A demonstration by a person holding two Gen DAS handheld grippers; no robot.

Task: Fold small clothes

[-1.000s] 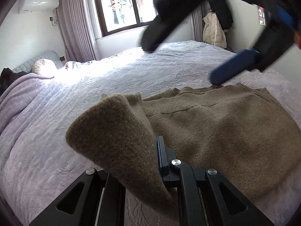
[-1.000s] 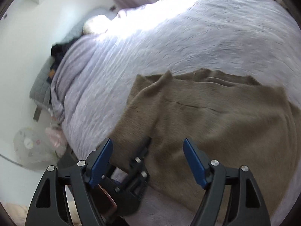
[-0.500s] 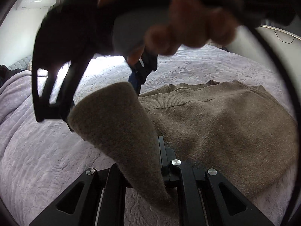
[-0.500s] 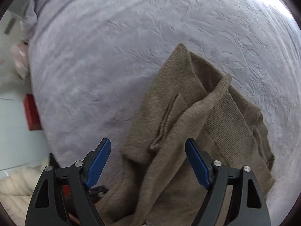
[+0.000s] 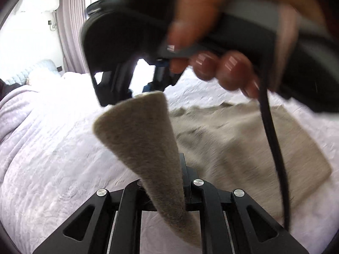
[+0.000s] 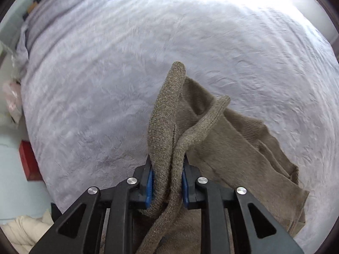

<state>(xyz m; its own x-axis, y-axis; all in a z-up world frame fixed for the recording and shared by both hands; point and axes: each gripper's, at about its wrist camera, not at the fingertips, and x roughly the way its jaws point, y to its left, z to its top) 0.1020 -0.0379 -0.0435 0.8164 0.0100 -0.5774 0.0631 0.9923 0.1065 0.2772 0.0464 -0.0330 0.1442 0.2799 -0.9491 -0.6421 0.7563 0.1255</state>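
- Left tongs (image 5: 169,190) are clenched on a raised corner of the sweater (image 5: 243,148).
- Right tongs (image 6: 166,182) are closing on its bunched edge.
- The rest lies on the bed (image 6: 106,84).

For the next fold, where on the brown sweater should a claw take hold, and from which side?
Probably the ribbed edge standing up off the sweater, taken from above. That raised rim is a ridge the pads can straddle, while the rest lies flat on the bed. The right claw is closing on that bunched edge.

The bed (image 6: 106,84) carries a pale lilac quilted cover. A brown knitted sweater (image 5: 243,148) lies partly on it, away from the pillow end.
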